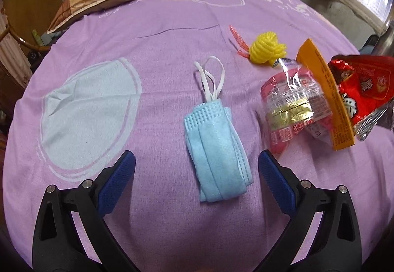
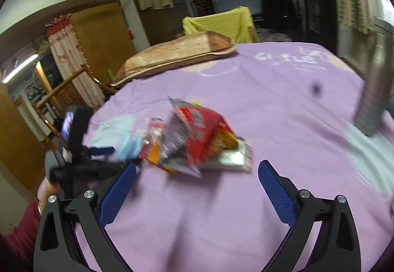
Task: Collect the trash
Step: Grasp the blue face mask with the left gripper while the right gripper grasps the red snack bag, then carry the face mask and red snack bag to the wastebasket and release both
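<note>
Left wrist view showed the left gripper (image 1: pixel 197 168) spread open and empty around the folded light-blue face mask (image 1: pixel 216 146) on the purple bedsheet (image 1: pixel 160 50), so closing on it seemed next, while the right gripper (image 2: pixel 197 178), also open, faced the crumpled red snack wrapper (image 2: pixel 202 134).

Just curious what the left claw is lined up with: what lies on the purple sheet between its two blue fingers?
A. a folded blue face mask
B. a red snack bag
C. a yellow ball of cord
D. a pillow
A: the folded blue face mask lies ahead between the open left gripper fingers, untouched.
</note>
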